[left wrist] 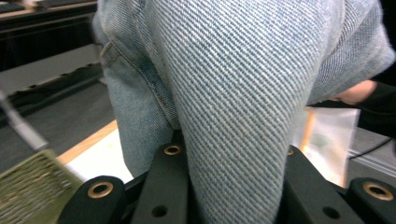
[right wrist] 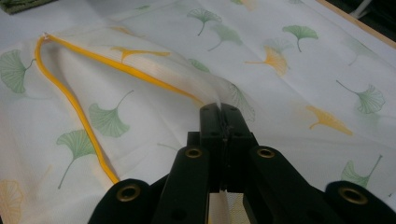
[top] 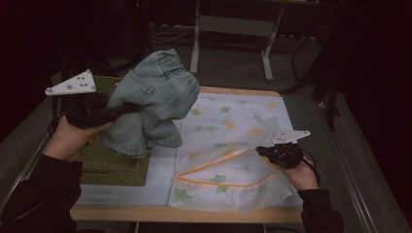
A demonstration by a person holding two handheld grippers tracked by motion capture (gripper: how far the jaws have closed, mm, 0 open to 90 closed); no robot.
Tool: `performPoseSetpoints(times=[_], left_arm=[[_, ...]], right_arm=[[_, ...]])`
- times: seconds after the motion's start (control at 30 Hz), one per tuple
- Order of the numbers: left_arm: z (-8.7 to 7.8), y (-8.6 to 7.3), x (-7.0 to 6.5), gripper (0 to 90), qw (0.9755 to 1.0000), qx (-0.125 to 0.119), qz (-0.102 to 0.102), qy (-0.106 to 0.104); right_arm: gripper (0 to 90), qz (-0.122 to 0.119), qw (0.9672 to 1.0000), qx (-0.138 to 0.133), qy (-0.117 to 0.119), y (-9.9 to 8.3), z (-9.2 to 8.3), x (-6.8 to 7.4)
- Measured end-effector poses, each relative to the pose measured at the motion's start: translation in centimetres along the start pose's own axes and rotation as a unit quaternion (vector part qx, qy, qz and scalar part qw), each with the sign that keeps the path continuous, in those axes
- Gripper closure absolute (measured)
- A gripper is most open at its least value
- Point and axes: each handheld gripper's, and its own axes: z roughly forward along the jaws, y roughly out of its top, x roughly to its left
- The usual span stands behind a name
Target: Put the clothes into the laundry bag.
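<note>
Left gripper [top: 127, 108] clamped on denim shorts [top: 153, 99], held aloft over tabletop's left edge, above green basket [top: 114, 165]. Right gripper [top: 262, 150] pinched mesh bag [top: 228, 145] rim near right edge, lifting mouth. Bagging step; next, carry shorts into yellow-trimmed opening.

The jeans [top: 153, 104] hang from the left gripper [top: 127, 108] over the basket [top: 114, 162], blocking the way between basket and bag [top: 228, 160]. The bag's zipper mouth [top: 218, 172] gapes toward the front edge, held up by the right gripper [top: 260, 150]. The bare table [top: 160, 174] strip between basket and bag lies free.
</note>
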Motion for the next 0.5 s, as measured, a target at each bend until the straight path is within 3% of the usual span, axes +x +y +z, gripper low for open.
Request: performPoseSetpoints(times=[0.2, 0.5], left_arm=[[1.6, -0.1, -1.4, 78.3, 0.9999, 0.008, 0.004, -0.013], [4.2, 0.1, -4.1, 78.3, 0.9983, 0.001, 0.009, -0.057]], right_arm=[[89.5, 0.0, 1.0, -0.002, -0.004, 0.5, -0.1, -0.1], [89.5, -0.007, 0.9999, -0.004, -0.008, 1.7, -0.2, -0.3]])
